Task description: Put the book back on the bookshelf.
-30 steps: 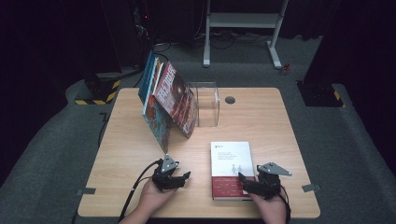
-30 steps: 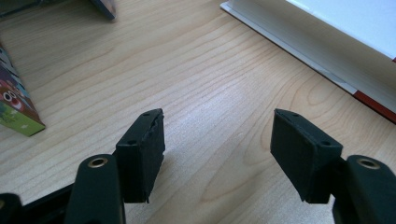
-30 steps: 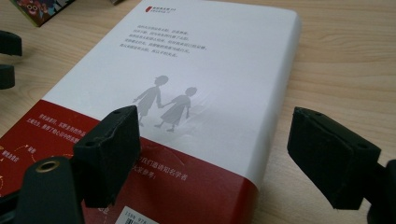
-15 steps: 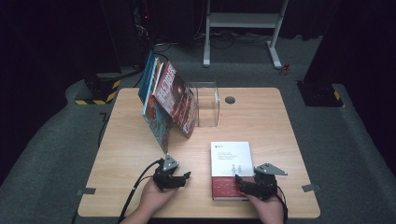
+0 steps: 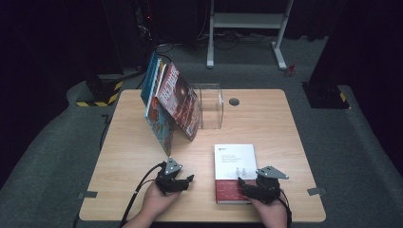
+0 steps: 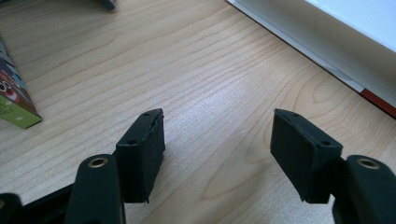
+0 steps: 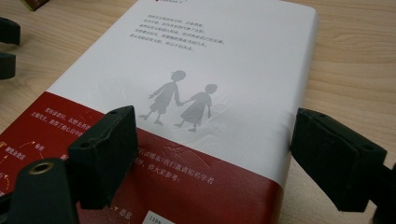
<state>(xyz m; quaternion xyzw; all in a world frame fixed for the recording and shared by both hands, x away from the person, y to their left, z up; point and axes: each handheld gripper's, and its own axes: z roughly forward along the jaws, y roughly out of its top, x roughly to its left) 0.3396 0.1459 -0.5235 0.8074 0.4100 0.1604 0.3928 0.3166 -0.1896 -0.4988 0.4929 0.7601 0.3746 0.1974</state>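
Observation:
A white book with a red lower band [image 5: 234, 166] lies flat on the wooden table [image 5: 266, 123] near its front edge. In the right gripper view its cover [image 7: 210, 70] bears two child silhouettes. My right gripper [image 5: 243, 184] [image 7: 212, 115] hovers open at the book's near right corner, one jaw above the red band and the other past the book's right edge. Nothing is pressed between its pads. My left gripper [image 5: 189, 180] [image 6: 217, 122] rests open over bare wood left of the book, whose page edge [image 6: 327, 42] lies beyond its jaws.
Several colourful books [image 5: 173, 102] lean against a clear plastic box [image 5: 211, 105] at the back of the table; one corner [image 6: 14, 100] appears in the left gripper view. A round cable hole [image 5: 234, 101] sits behind. A white frame [image 5: 247, 21] stands on the floor beyond.
My right gripper has shifted slightly to the left over the book's near right corner. The left gripper and the book stay where they were.

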